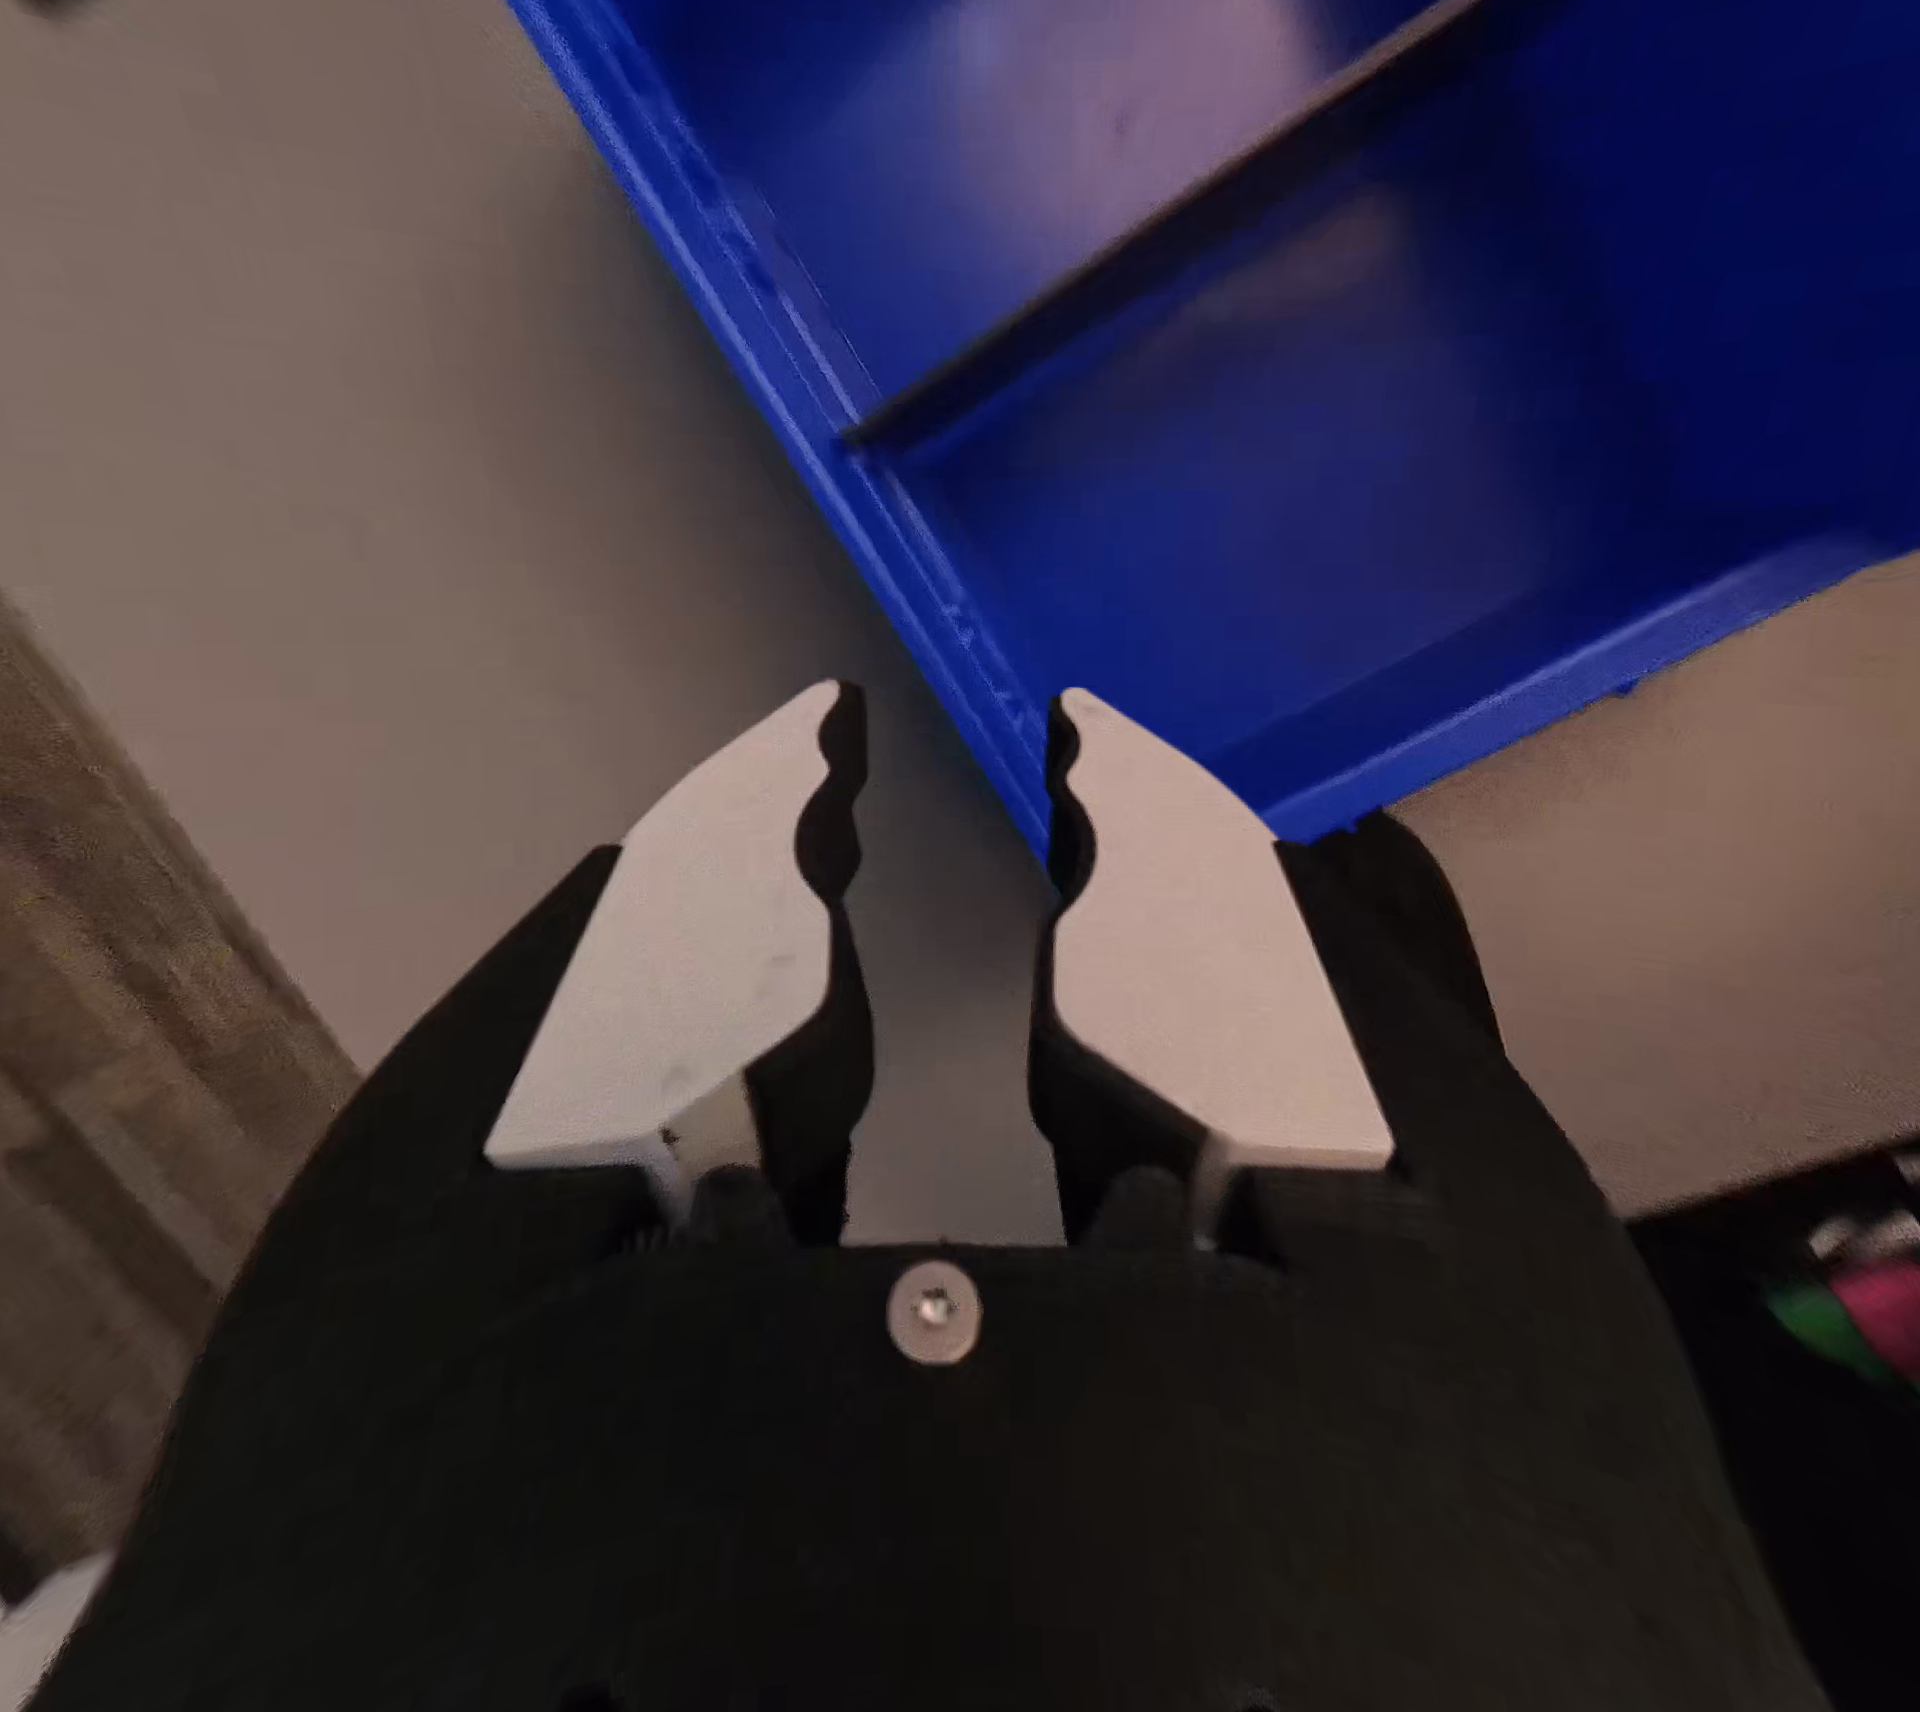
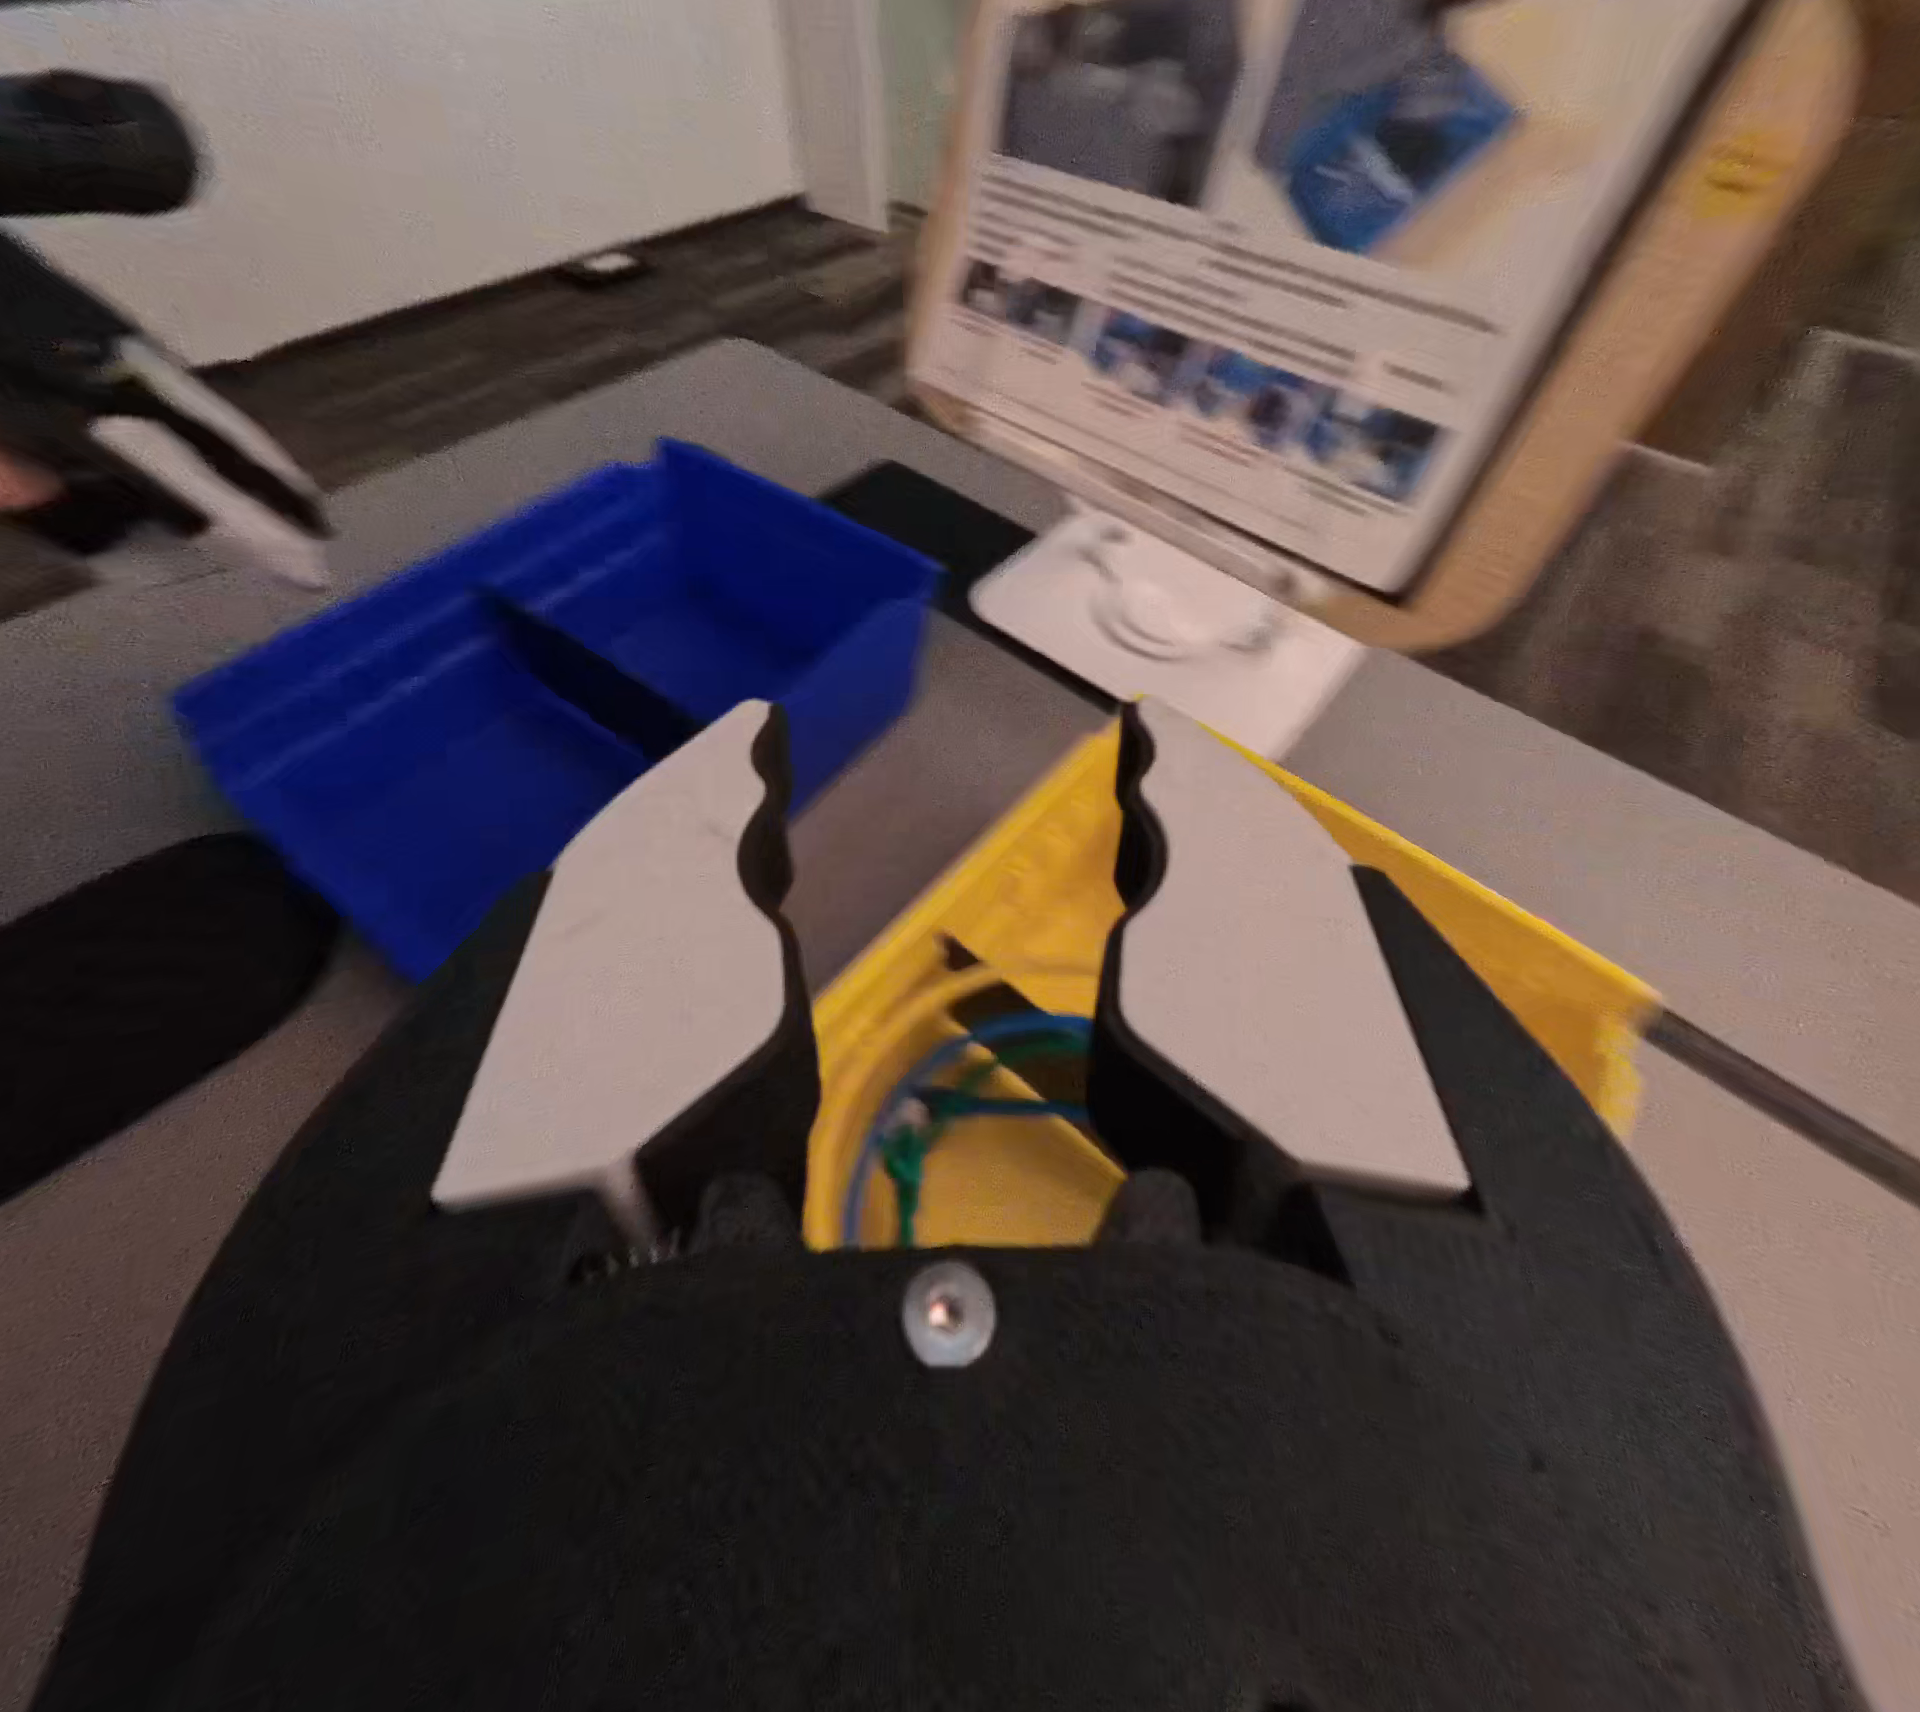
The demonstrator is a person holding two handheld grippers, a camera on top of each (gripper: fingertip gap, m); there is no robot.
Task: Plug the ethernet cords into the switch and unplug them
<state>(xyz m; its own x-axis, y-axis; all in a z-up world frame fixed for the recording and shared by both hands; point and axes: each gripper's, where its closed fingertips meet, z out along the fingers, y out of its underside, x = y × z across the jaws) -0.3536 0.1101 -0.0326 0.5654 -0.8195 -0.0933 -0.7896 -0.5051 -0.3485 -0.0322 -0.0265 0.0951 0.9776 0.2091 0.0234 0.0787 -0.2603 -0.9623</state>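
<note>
My right gripper [image 2: 948,717] is open and empty, held above a yellow bin [image 2: 1434,924] on the grey table. Blue and green ethernet cords [image 2: 914,1112] lie coiled inside that bin, seen between my fingers. My left gripper [image 1: 954,706] is open and empty, hovering over the table beside the near corner of a blue divided bin [image 1: 1247,312]. It also shows far left in the right wrist view [image 2: 260,499]. The blue bin [image 2: 582,675] looks empty, with a dark divider [image 2: 592,675] across it. No switch is visible in either view.
A printed poster board [image 2: 1299,156] stands on a white base [image 2: 1153,613] at the back right of the grey table [image 2: 1558,831]. A flat black object [image 2: 925,519] lies behind the blue bin. A dark rounded shape [image 2: 135,987] is at the left edge. Carpet floor lies beyond. Tip to tip, the grippers are about 40 centimeters apart.
</note>
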